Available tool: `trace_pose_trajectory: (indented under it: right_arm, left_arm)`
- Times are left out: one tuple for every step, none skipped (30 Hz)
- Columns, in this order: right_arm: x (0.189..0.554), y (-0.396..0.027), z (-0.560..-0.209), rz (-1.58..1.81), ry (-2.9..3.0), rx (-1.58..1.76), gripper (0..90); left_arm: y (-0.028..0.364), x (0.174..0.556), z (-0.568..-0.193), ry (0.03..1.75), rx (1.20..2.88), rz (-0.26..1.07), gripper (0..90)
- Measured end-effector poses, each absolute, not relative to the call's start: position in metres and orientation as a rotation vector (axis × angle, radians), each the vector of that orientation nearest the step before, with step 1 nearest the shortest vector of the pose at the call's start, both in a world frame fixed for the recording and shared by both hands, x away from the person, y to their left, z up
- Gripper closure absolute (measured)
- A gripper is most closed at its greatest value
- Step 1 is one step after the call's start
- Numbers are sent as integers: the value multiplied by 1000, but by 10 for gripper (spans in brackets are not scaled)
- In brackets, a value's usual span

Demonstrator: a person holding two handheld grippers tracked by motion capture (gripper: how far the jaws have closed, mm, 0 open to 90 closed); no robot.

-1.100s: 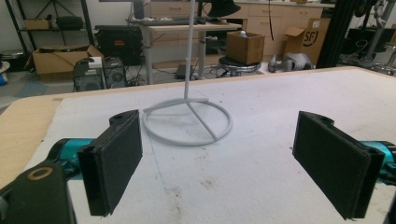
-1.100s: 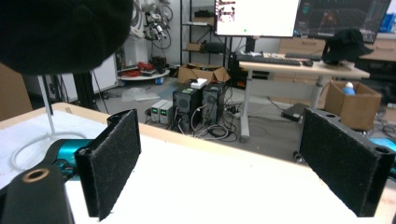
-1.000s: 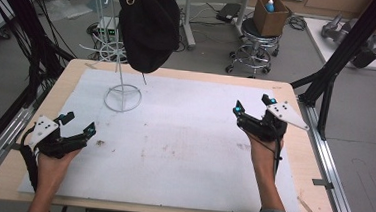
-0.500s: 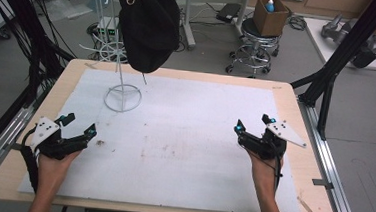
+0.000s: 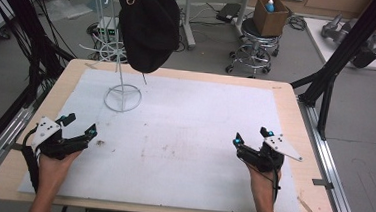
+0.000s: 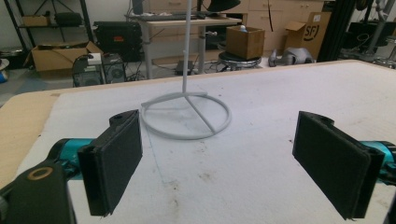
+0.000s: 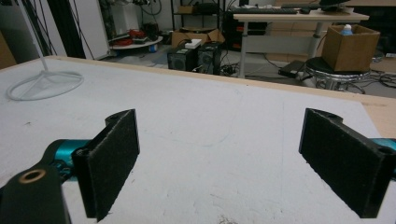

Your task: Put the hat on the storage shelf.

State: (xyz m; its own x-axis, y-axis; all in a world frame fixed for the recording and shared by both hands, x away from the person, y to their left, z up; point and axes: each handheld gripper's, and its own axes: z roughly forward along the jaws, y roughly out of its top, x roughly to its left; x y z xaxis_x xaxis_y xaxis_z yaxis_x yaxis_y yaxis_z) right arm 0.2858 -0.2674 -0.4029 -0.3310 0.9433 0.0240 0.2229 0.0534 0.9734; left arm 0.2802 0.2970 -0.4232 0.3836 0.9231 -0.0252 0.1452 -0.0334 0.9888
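Hanging on the stand (image 5: 122, 89) at upper left, the cap (image 5: 149, 25) is nearer the left tongs (image 5: 78, 129); both tongs, right (image 5: 250, 139) too, gape empty.

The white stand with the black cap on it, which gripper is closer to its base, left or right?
Left. The left gripper sits just in front of the stand base, slightly to its left. The right gripper is far across the table.
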Motion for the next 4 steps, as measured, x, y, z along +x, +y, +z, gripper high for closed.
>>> trace_pose_trajectory:
  right_arm:
    - [286, -268, -403, 1331, 1640, 1190, 115]
    - [285, -268, -403, 1336, 1637, 1195, 115]
    - [285, -268, -403, 1339, 1638, 1197, 115]
    - [285, -268, -402, 1345, 1630, 1200, 115]
  left_arm:
    - [297, 280, -423, 1011, 1485, 838, 161]
    - [297, 280, -423, 1011, 1487, 838, 162]
    - [296, 281, -423, 1008, 1488, 839, 161]
    - [296, 281, -423, 1007, 1492, 840, 161]
